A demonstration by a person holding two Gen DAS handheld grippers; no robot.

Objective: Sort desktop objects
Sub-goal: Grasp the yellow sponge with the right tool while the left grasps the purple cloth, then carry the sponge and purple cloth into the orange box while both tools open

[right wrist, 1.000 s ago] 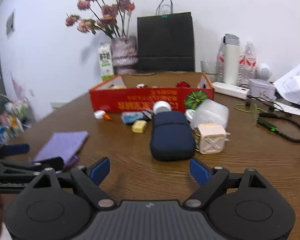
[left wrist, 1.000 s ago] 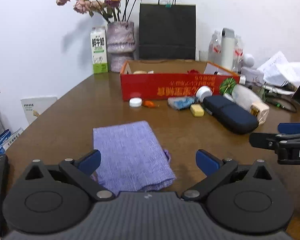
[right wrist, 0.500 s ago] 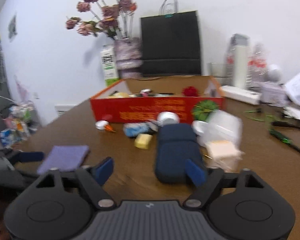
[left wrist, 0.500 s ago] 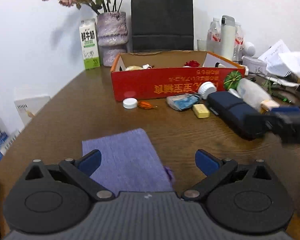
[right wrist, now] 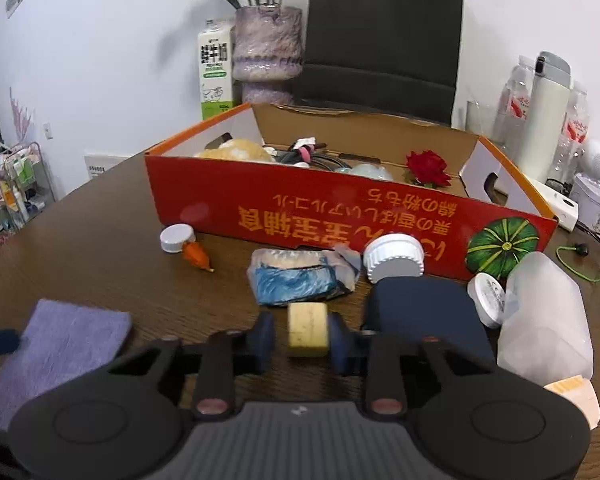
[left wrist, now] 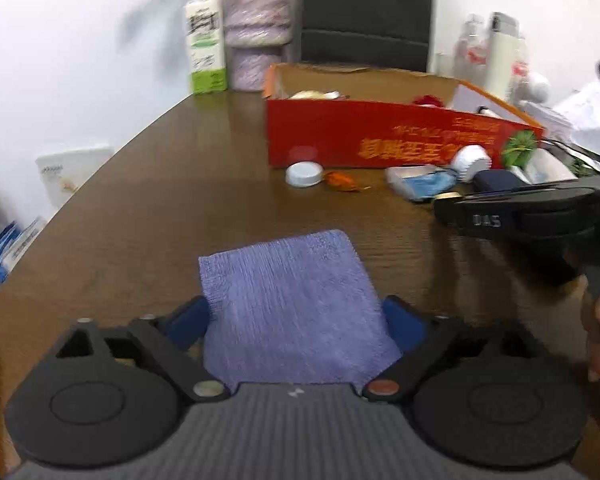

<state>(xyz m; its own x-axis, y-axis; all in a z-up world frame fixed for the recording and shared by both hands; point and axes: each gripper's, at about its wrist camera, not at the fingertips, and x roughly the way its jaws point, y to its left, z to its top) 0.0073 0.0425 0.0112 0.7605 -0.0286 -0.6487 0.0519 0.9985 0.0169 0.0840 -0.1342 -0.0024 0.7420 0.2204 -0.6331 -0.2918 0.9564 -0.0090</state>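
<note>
Red box [right wrist: 340, 216] holds a red flower [right wrist: 427, 168] and cables [right wrist: 312, 152].

The left tongs [left wrist: 296, 326] are seen closing around a folded purple cloth [left wrist: 292, 304] lying on the brown counter [left wrist: 148, 216], one pad at each side edge. Ahead and to the right, a red box [left wrist: 380, 136] is seen; the right tongs [left wrist: 452, 210] reach in from the right.

Bright, even light; fisheye-bent edges, slight motion blur.
</note>
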